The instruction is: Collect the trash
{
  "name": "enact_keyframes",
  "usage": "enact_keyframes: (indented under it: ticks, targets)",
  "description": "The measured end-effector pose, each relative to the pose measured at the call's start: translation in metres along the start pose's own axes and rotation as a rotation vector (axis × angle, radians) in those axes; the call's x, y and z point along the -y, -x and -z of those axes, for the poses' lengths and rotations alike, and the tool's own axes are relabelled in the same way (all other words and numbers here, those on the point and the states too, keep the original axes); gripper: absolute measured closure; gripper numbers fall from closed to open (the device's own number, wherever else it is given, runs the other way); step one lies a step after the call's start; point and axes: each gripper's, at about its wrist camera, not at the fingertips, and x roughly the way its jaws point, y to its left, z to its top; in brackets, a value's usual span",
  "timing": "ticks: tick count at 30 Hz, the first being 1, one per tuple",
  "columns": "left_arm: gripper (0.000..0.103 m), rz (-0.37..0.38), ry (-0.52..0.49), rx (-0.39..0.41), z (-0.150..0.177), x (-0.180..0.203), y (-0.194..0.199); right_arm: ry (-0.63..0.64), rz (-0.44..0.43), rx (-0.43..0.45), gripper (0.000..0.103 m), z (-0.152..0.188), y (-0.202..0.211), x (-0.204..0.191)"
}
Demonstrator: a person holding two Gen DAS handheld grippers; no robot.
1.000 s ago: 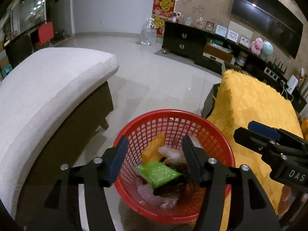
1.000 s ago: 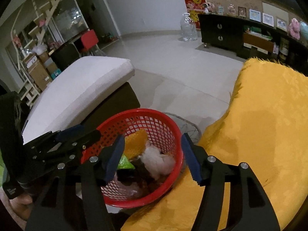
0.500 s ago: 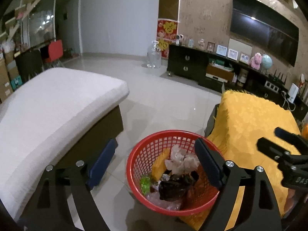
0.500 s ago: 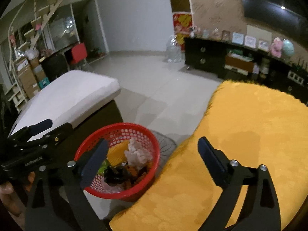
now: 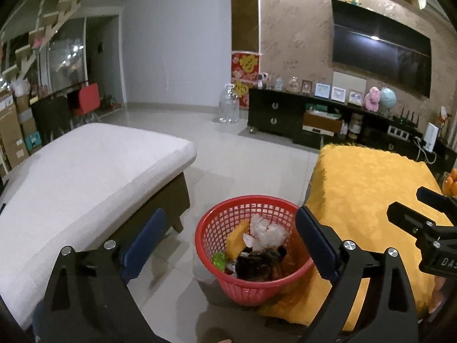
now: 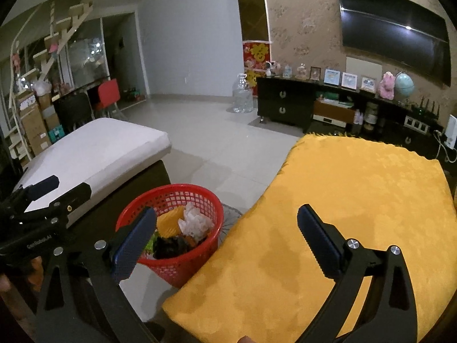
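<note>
1. Left gripper (image 5: 228,240): jaws spread wide and holding nothing. They have just been opening. It hangs above the floor, and the basket shows between its blue pads (image 5: 144,240).
2. Right gripper (image 6: 225,235): jaws wide apart, empty, just opened. Its left pad (image 6: 134,245) lies over the basket's near rim in the view; its right pad sits over the yellow cloth.
3. Basket (image 5: 212,228): red plastic mesh, upright on the tiled floor (image 5: 234,160), touching the left edge of the cloth-covered table and near the corner of the couch.
4. Trash in the basket: crumpled white tissue (image 5: 267,230) on top, a yellow wrapper (image 5: 237,238) leaning against the left wall, a green wrapper (image 5: 218,260) low at the left, a dark wrapper (image 5: 257,263) in the middle.
5. Yellow cloth (image 6: 357,200): covers the table top, bare, with faint darker patches near its front edge.
6. Couch (image 5: 85,171): white cushion on a dark base, left of the basket.
7. Far wall: black cabinet (image 5: 274,114) with framed pictures, a globe and a pink plush; a TV (image 5: 382,48) above; a clear water jug (image 5: 228,107) on the floor at the cabinet's left end.
</note>
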Motion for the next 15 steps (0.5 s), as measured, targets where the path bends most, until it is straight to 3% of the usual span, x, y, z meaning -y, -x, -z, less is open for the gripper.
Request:
enact_keyframes:
  ticks: [11, 15]
  targets:
    - [0.008, 0.024, -0.002, 0.054, 0.009, 0.003, 0.010, -0.017, 0.008, 0.022, 0.007, 0.010, 0.012, 0.000]
    - [0.008, 0.037, 0.009, 0.040, 0.011, 0.001, 0.009, -0.013, 0.003, 0.021, 0.007, 0.012, 0.012, -0.001]
